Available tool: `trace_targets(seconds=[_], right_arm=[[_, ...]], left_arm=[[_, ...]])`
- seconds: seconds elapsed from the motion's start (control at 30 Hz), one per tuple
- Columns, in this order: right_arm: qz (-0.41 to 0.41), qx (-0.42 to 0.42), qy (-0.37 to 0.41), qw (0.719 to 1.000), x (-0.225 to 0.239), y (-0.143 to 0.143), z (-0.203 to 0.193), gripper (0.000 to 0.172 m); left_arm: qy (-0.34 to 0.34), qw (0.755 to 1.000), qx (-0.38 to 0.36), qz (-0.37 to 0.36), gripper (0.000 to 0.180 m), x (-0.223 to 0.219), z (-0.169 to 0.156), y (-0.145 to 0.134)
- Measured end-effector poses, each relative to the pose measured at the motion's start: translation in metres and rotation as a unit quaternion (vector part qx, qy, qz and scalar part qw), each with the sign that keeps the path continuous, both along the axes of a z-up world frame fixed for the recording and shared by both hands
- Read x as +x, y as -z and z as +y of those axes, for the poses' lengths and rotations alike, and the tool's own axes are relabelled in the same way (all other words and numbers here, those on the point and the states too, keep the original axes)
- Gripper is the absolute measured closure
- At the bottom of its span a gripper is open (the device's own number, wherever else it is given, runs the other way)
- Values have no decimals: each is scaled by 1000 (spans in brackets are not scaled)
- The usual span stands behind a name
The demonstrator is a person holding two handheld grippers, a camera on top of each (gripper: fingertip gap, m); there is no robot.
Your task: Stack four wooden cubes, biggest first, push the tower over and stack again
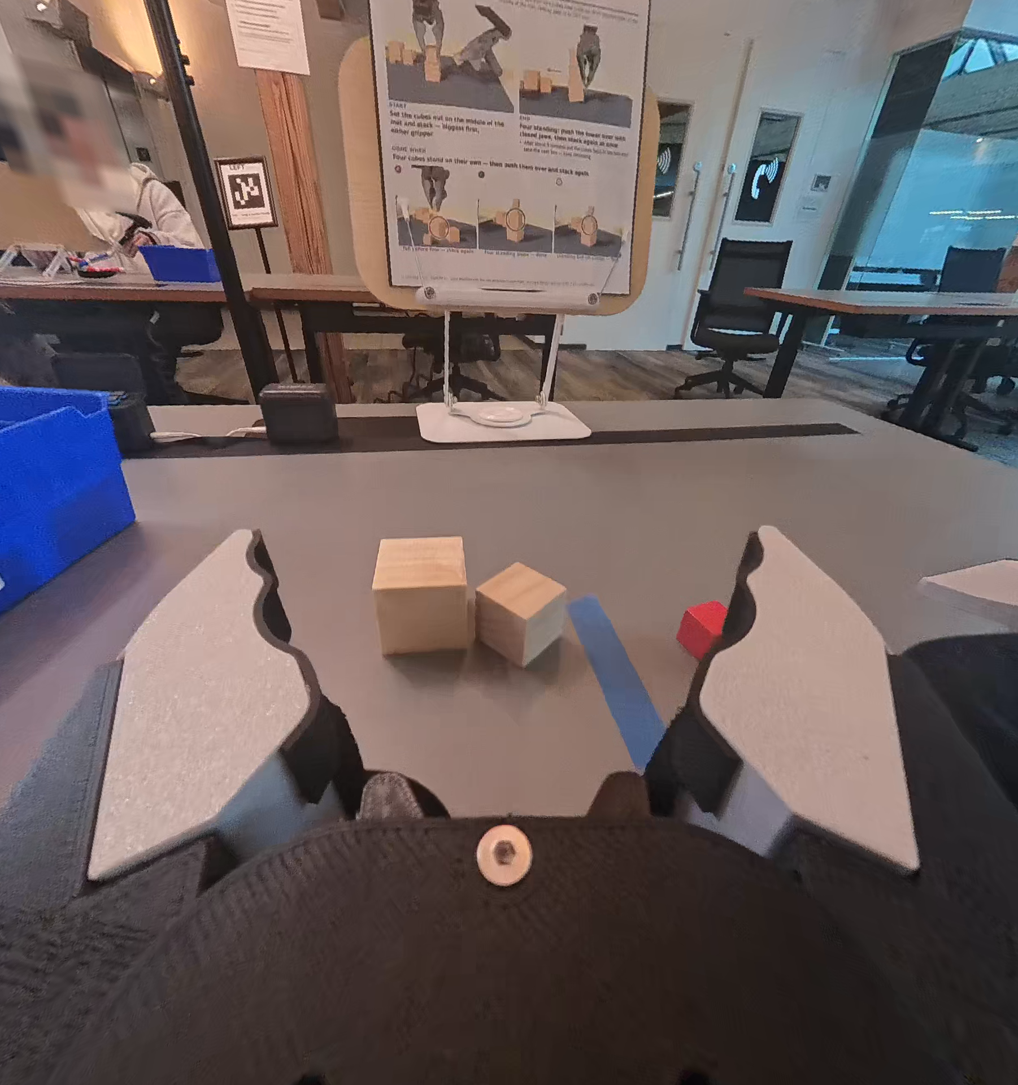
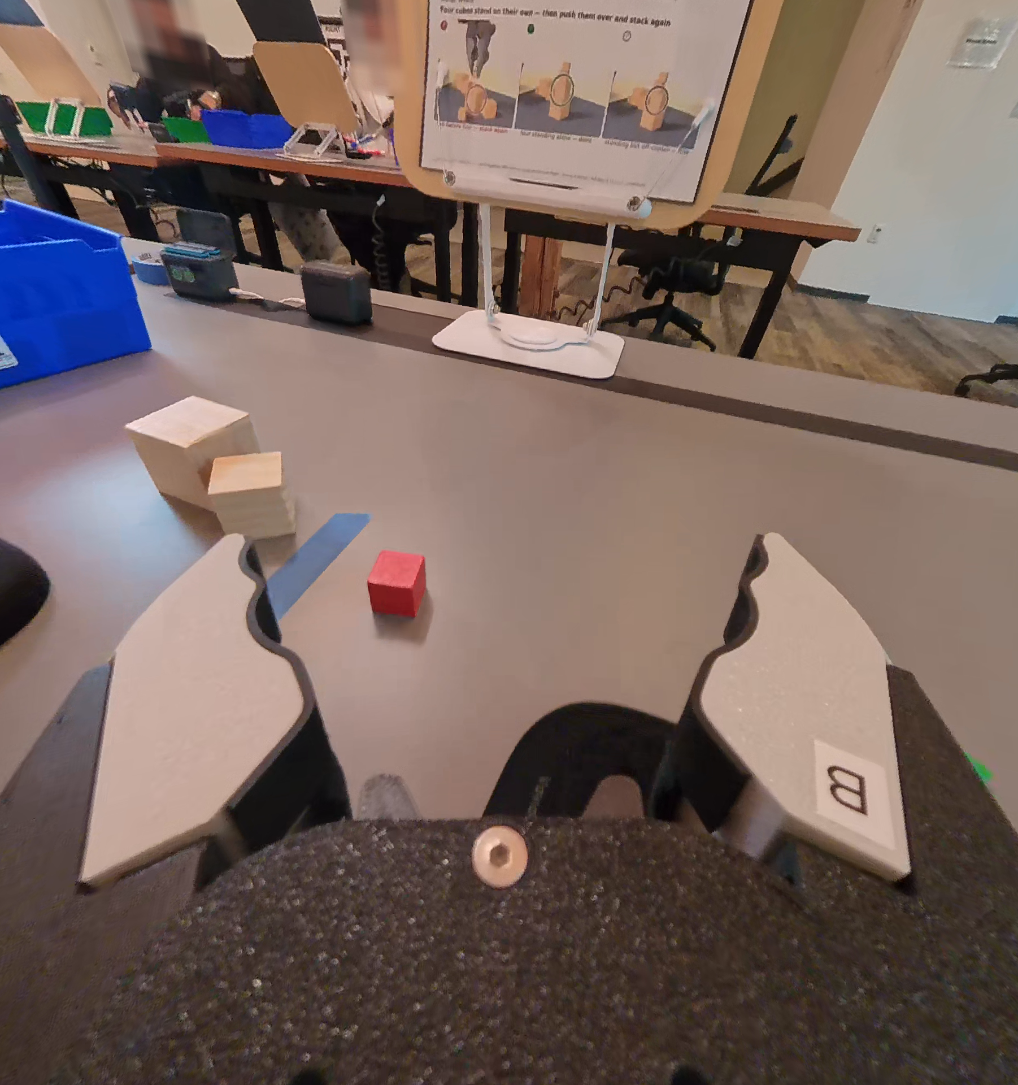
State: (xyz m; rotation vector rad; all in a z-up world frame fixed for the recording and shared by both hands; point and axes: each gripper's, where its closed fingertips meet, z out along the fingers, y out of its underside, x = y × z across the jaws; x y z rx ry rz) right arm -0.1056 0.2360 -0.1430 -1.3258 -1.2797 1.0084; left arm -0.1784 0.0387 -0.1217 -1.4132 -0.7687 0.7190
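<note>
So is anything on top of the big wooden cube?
No, the big wooden cube has a bare top. A smaller wooden cube sits beside it on the table. What's underneath is hidden.

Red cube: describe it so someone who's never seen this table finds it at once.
On the grey table, find the strip of blue tape in the middle. The red cube sits alone just right of it, touching nothing. It is the only painted cube, and smaller than the two bare wooden cubes left of the tape.

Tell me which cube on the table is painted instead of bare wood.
The small red cube, right of the blue tape strip. The two larger cubes left of the tape are bare wood.
</note>
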Motion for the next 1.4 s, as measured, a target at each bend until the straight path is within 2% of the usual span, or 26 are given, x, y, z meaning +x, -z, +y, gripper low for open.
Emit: trace_targets(seconds=[0.23,0.67,0.9,0.97,1.0,1.03,1.07,1.1,1.13,1.17,1.3,1.4], right_arm=[[12,8,8,1000,22,-4,-6,25],[-17,1,12,1000,11,22,2,24],[-15,6,10,1000,12,22,2,25],[-10,8,11,1000,13,21,2,25],[-8,10,9,1000,14,20,2,27],[-7,14,-6,1000,15,18,-2,43],[-5,20,-35,999,17,16,-10,75],[-5,29,-74,997,19,15,-20,120],[-4,33,-104,994,22,13,-28,162],[2,33,-117,993,24,11,-31,172],[20,37,-118,992,27,2,-35,172],[50,13,-171,984,34,-18,-62,172]], left_arm=[[11,1000,-10,13,38,23,0,-1],[2,999,-36,8,38,3,2,18],[3,998,-48,28,39,7,5,13],[9,998,-46,37,47,10,6,10],[21,998,-44,48,70,13,7,7],[39,997,-39,63,103,18,9,4],[54,995,-31,75,142,23,10,1],[67,994,-23,82,180,27,11,-2],[73,994,-16,81,180,28,11,-3],[78,993,-21,83,180,29,12,-3],[72,993,-62,70,180,26,13,5],[81,984,-155,27,180,16,17,26]])
